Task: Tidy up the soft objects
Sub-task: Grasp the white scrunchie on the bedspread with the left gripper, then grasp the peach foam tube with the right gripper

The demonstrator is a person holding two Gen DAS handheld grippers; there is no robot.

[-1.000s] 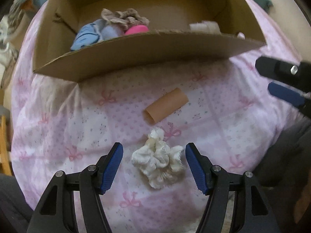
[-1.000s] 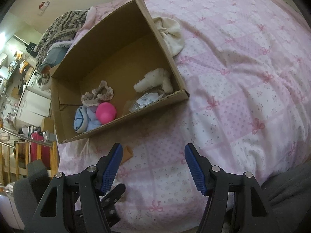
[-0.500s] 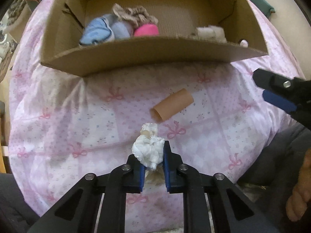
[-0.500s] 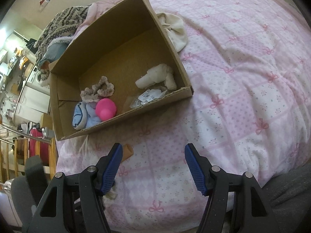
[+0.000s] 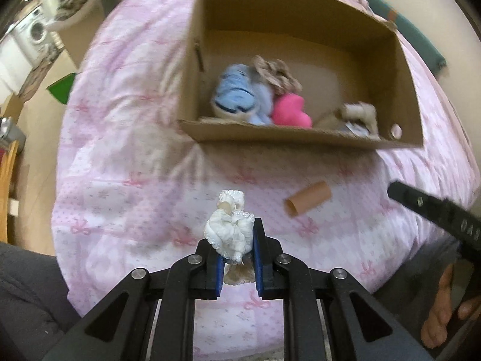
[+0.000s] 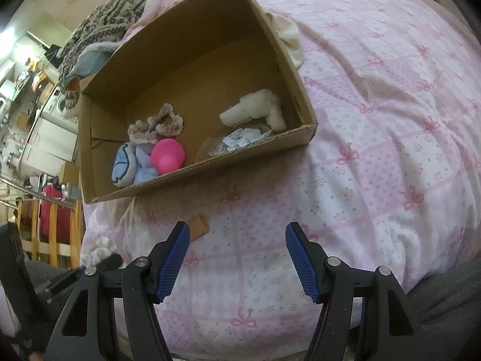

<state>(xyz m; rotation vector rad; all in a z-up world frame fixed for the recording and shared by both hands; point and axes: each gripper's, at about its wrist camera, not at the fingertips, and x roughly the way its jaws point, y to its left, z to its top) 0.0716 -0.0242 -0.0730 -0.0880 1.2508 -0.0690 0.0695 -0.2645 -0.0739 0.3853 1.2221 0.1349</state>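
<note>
My left gripper (image 5: 237, 240) is shut on a white frilly scrunchie (image 5: 230, 230) and holds it lifted above the pink bedspread (image 5: 126, 198). It also shows in the right wrist view (image 6: 97, 249) at lower left. An open cardboard box (image 5: 300, 137) lies ahead, holding a blue plush (image 5: 234, 96), a pink soft toy (image 5: 290, 111), a beige scrunchie (image 5: 276, 73) and a white fuzzy item (image 6: 255, 109). A tan fabric roll (image 5: 308, 201) lies on the bedspread before the box. My right gripper (image 6: 237, 258) is open and empty above the bedspread.
A cream cloth (image 6: 288, 37) lies behind the box's right wall. A knitted garment (image 6: 99, 30) is piled at the far left. A wooden rail with a red item (image 6: 51, 219) stands off the bed's left edge. A teal cloth (image 5: 421, 48) lies far right.
My left gripper closed on the white scrunchie, lifted it off the bedspread and moved left and higher, so the box shows more from above. The right gripper stayed open, nearly still.
</note>
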